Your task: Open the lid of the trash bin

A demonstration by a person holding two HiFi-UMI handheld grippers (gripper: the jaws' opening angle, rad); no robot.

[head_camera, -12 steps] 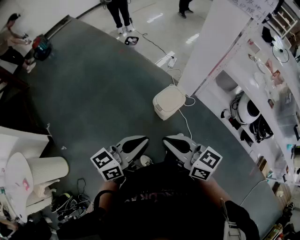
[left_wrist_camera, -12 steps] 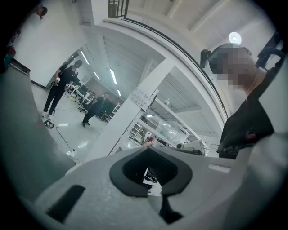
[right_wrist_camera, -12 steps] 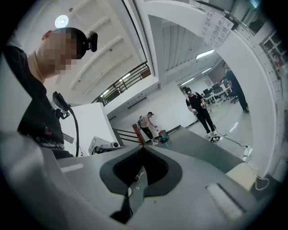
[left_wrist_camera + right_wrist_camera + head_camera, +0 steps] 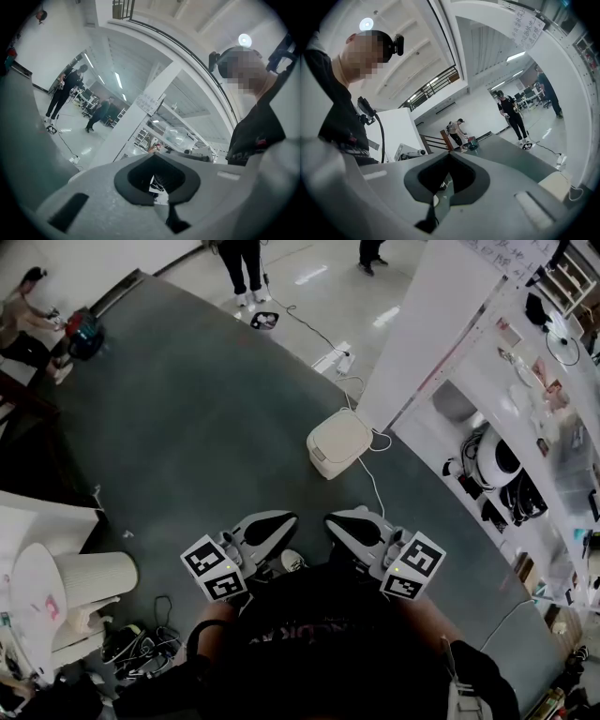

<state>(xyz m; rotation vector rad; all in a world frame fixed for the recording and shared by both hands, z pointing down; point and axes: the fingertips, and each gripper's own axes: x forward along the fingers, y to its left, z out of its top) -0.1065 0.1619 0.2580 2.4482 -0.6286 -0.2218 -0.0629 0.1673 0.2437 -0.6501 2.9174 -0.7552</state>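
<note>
The trash bin (image 4: 337, 442) is a small cream box with its lid down. It stands on the grey carpet beside the foot of a white pillar, and its corner also shows at the lower right of the right gripper view (image 4: 560, 182). Both grippers are held close to the person's body, well short of the bin and pointing toward it. My left gripper (image 4: 277, 521) has its jaws together with nothing between them, and the left gripper view (image 4: 154, 156) shows the same. My right gripper (image 4: 339, 521) is also shut and empty, as seen again in its own view (image 4: 449, 154).
A white pillar (image 4: 422, 324) rises right behind the bin, with cluttered shelves (image 4: 525, 427) to its right. A white cable (image 4: 372, 486) trails from the bin toward me. A ribbed cream container (image 4: 94, 577) and tangled cords lie at the left. People stand at the far end (image 4: 242, 268).
</note>
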